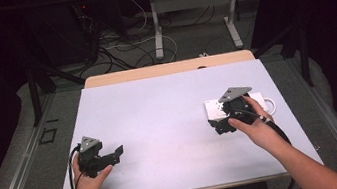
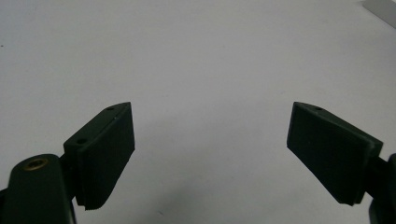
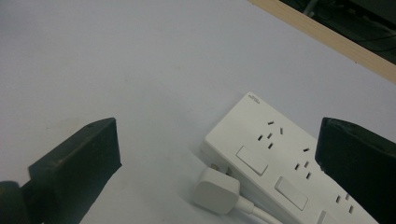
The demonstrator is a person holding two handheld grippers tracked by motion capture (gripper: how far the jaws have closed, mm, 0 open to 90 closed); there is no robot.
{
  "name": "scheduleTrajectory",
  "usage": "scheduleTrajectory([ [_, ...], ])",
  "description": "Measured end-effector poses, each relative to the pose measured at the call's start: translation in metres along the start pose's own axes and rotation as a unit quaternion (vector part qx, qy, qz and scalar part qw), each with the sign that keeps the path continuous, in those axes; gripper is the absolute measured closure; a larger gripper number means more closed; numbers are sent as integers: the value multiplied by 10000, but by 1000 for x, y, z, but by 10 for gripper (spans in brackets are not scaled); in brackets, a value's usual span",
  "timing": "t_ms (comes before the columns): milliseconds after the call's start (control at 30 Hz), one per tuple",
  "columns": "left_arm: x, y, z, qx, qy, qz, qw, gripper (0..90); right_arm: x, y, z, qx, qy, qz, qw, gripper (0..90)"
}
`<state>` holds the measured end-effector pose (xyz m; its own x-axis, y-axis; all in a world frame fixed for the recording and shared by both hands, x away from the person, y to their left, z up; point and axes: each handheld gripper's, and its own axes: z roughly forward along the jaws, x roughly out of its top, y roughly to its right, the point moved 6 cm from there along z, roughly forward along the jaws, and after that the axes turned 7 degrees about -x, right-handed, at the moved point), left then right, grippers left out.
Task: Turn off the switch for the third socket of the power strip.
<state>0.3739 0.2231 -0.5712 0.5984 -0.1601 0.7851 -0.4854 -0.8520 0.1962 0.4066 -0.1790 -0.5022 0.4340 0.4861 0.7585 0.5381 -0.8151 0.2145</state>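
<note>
Power strip: a white power strip [image 3: 280,163] lies flat on the right part of the table, near its right edge. In the right gripper view I see its sockets and flat switches on top. In the high view [image 1: 214,109] the right gripper covers most of it.
Plug: a white plug [image 3: 217,190] lies on the table, touching or just beside the long side of the power strip, near its end. Its pins point toward the strip. Its white cable runs out at the bottom of the right gripper view.
Right gripper: the right gripper [image 1: 222,126] is over the power strip, in the person's right hand [image 1: 255,129]. Its jaws are spread wide and nothing is between them. One jaw is over the strip, the other over the bare table.
Left gripper: the left gripper [image 1: 115,154] is at the left front part of the table, well apart from the strip, in the left hand [image 1: 88,182]. Its jaws are also spread wide and hold nothing.
Table: the table [image 1: 159,116] has a pale, plain top with a wooden edge at the far side.
</note>
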Motion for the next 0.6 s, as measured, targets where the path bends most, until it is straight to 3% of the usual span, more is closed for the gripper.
scheduleTrajectory([
  [367, 0, 1, 1, -42, 32, 27, 10000, 149, -20, -1, -11, 196, 172, 287, 9992, 10],
  [600, 0, 2, 1, -123, 2, -12, 9999, 112, -35, 1, -16, 88, 322, 491, 9982, 19],
])
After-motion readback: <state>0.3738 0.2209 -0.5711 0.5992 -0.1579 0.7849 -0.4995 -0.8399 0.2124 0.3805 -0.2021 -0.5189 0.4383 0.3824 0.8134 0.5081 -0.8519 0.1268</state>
